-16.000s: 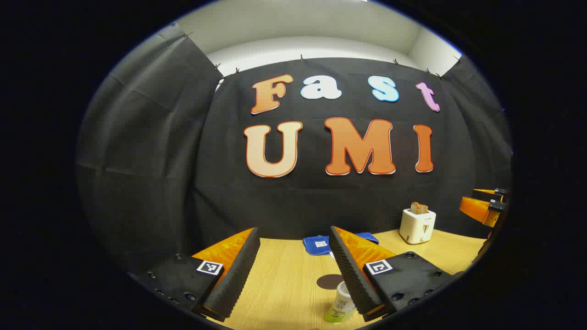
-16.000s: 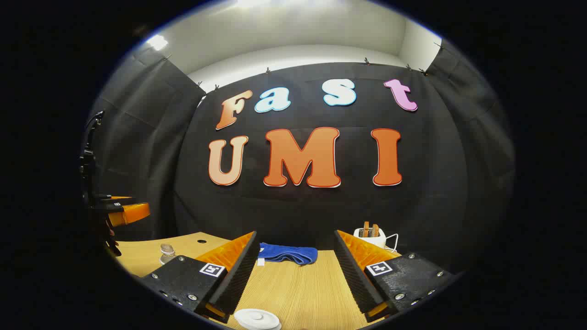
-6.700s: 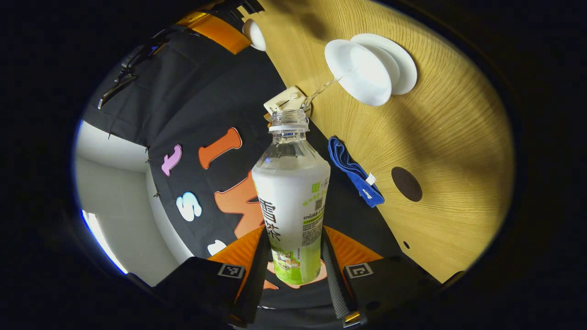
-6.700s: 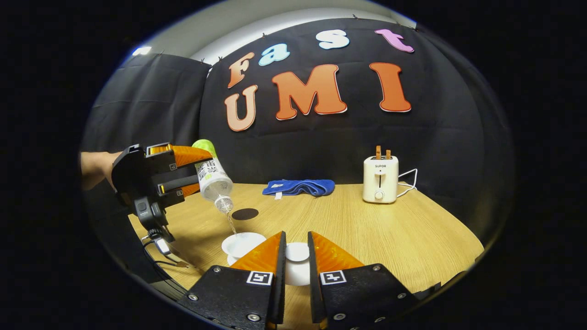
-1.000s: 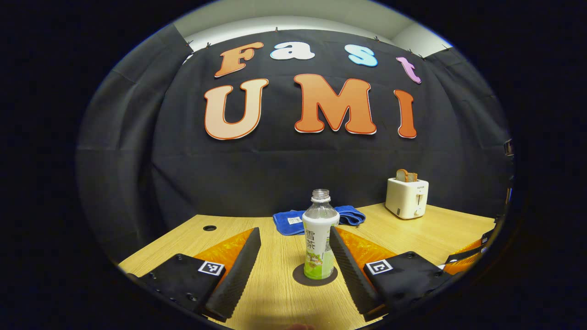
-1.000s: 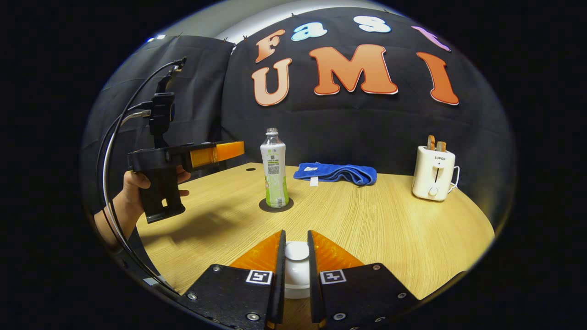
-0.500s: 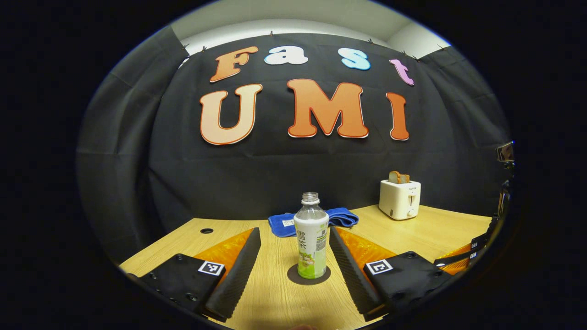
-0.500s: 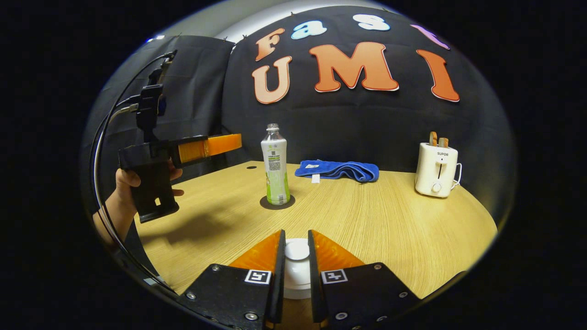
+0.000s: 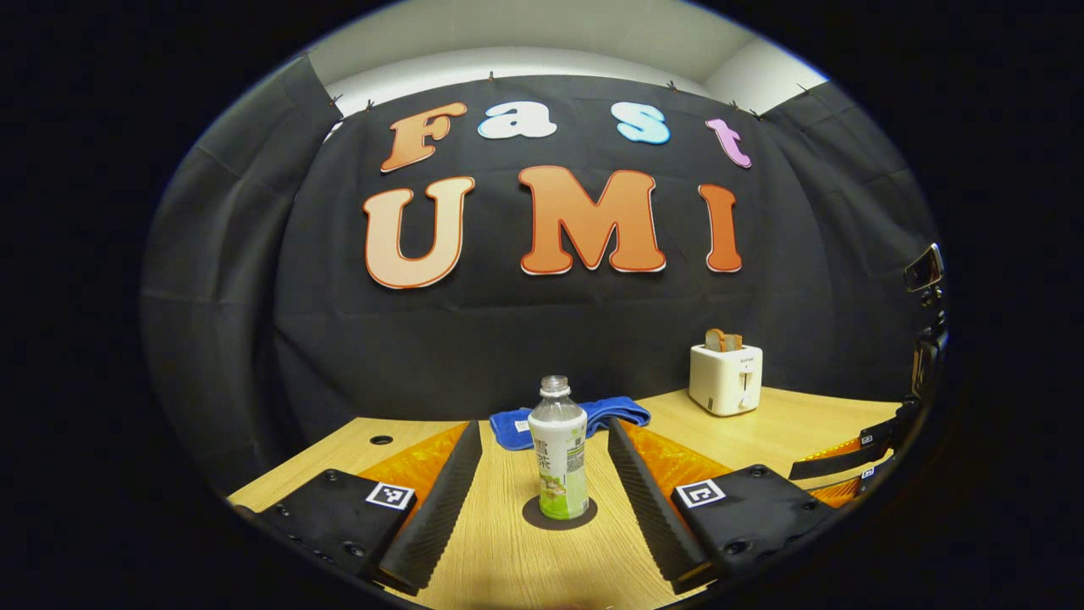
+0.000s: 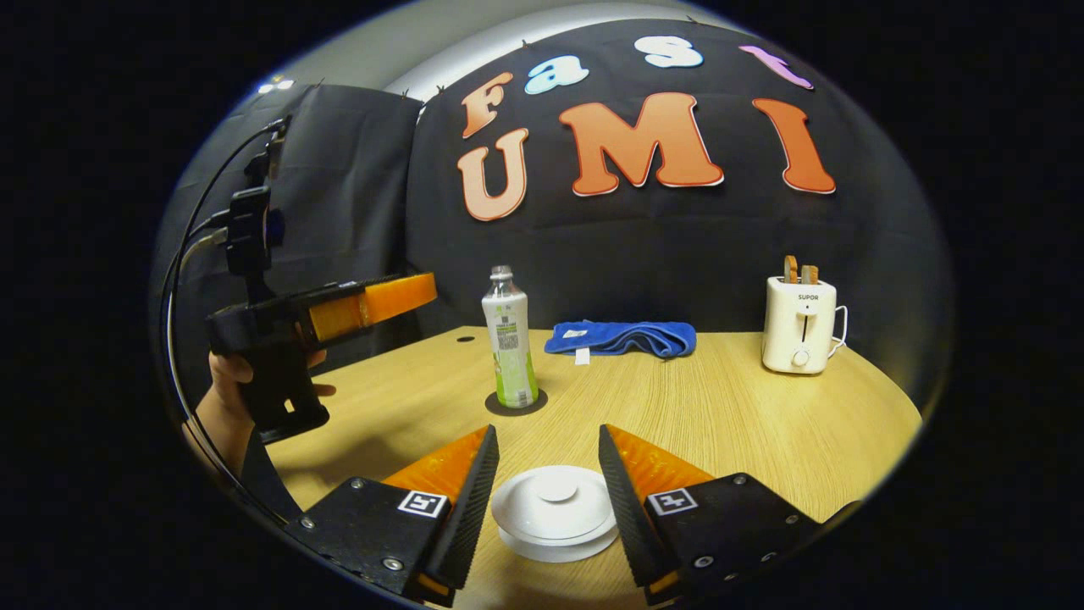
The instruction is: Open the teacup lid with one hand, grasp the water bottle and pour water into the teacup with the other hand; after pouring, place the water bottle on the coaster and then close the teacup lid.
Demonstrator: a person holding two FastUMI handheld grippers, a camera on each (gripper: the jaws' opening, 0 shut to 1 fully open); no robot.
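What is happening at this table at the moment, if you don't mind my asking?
A person is working with two handheld grippers. The water bottle stands uncapped and upright on the dark coaster, and the left gripper is open, clear of it. The right gripper is open too, its fingers either side of the lid, which sits on the white teacup. Behind lie a blue towel and a toaster on the wooden table.

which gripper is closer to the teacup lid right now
Right. The right gripper has its open fingers on either side of the teacup lid, not touching it. The left gripper is held up beside the water bottle, farther off.
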